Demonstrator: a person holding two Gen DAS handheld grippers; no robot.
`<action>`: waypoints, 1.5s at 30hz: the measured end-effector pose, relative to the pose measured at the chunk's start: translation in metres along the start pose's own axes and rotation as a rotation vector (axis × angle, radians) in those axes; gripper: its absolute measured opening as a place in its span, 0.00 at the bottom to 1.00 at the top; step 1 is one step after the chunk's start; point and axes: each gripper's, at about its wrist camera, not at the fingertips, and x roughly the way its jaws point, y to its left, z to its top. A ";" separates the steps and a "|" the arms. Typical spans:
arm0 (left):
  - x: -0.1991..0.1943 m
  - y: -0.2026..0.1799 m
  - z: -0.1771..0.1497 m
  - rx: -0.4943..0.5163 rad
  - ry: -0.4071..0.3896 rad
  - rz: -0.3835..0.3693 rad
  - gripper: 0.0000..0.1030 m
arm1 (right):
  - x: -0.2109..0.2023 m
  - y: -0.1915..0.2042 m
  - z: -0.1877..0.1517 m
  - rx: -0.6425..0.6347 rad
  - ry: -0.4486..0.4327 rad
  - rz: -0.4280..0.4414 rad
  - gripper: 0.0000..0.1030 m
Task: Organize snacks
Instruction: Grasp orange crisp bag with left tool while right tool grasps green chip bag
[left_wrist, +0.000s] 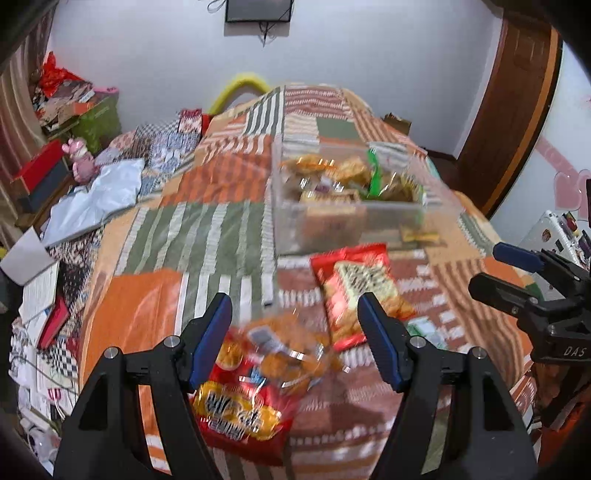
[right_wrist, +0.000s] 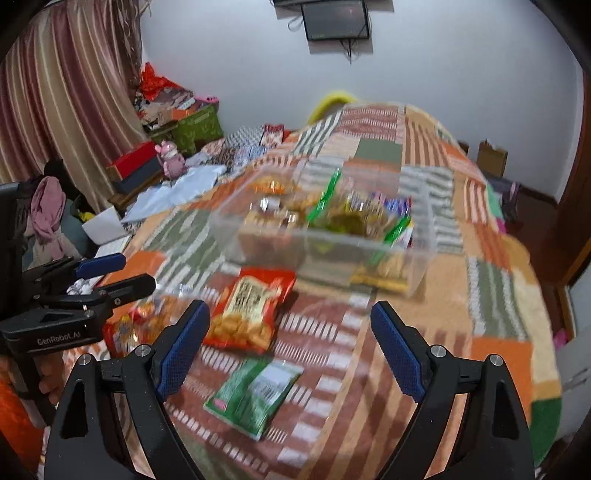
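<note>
Bare patchwork blanket fills the right of the right wrist view. The right gripper, fingers spread, holds nothing; a green packet lies between them. The left gripper is likewise released above a blurred red bag. The clear box of snacks sits at upper centre.

A bed is covered by a patchwork blanket in orange, green and brown. A screen is mounted on the pale wall. Striped curtains are hung at the left, and a brown wooden door is seen at the right.
</note>
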 end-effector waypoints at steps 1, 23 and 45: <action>0.002 0.002 -0.004 -0.004 0.010 0.002 0.68 | 0.003 0.001 -0.004 0.003 0.014 0.002 0.85; 0.050 -0.004 -0.035 -0.024 0.139 -0.011 0.68 | 0.051 0.013 -0.049 0.018 0.214 0.108 0.59; 0.078 0.002 -0.023 -0.063 0.111 0.045 0.62 | 0.021 -0.028 -0.041 0.118 0.103 0.077 0.42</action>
